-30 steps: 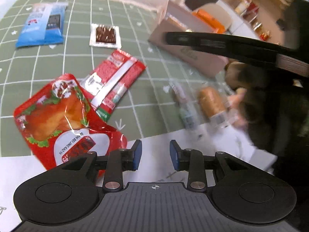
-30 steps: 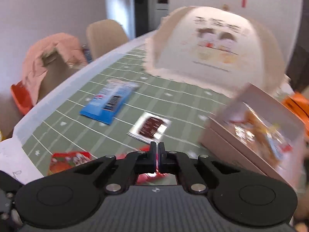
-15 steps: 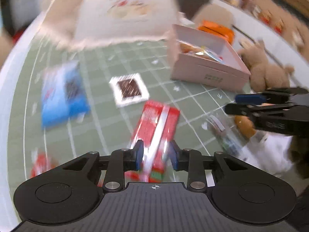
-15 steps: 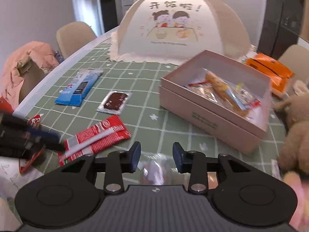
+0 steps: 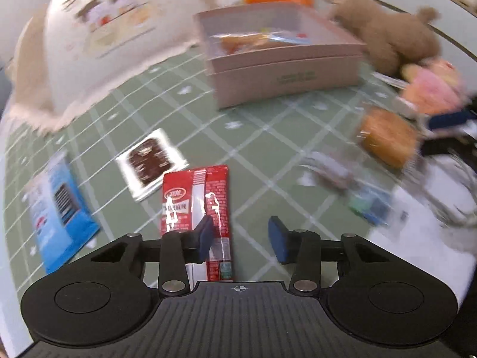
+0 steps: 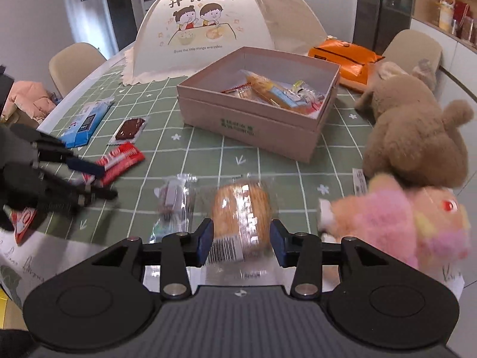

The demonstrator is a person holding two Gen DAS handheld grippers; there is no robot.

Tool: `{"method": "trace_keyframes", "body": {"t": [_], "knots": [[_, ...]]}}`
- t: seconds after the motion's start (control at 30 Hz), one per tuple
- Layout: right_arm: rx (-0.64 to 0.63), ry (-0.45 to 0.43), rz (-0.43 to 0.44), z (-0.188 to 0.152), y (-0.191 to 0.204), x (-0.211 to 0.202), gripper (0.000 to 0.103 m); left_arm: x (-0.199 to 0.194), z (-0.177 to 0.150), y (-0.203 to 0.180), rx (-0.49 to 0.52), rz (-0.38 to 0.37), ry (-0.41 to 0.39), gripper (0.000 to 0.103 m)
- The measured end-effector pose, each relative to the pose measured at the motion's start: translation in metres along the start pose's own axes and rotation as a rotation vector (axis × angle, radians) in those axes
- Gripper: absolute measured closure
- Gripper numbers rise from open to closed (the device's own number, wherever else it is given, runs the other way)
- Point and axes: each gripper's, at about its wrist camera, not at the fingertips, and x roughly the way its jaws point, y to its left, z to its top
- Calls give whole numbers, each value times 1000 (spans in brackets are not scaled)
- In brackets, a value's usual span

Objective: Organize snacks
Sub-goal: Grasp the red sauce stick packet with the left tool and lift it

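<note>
On the green checked tablecloth [image 6: 190, 137], a blue packet [image 6: 85, 120] lies far left, a dark chocolate square [image 6: 129, 128] just beside it. The left gripper [image 5: 240, 235] hangs over the red snack packet [image 5: 195, 205], jaws released and just widened, the packet under its left pad, not pinched. The pink box [image 6: 259, 119] at centre holds several wrapped snacks. The right gripper [image 6: 241, 240] has just been opening; the wrapped bun [image 6: 241, 208] sits between its pads, unsqueezed. Plush toys [image 6: 414, 137] crowd the right.
</note>
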Motion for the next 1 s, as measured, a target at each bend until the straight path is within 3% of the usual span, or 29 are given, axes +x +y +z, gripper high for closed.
{"method": "trace_keyframes", "body": {"t": [0.13,0.27,0.37,0.5,0.6,0.8,1.0], "knots": [[-14,-1,3,-3,3,-2,61,0,2,11,-42,63,-1,57],[-22,-8,2,-1,4,-3,59,-16,-1,24,-81,85,-59,55],[-19,-2,10,-2,5,-1,58,-11,-3,37,-96,128,-33,57],[-24,11,23,-4,8,2,58,-2,-8,49,-114,90,15,56],[-35,13,25,-5,13,2,57,2,-8,49,-125,39,13,49],[-66,11,41,-6,23,1,56,6,-2,59,-184,81,-3,47],[-103,19,60,1,38,4,56,18,-3,73,-254,49,-2,37]]}}
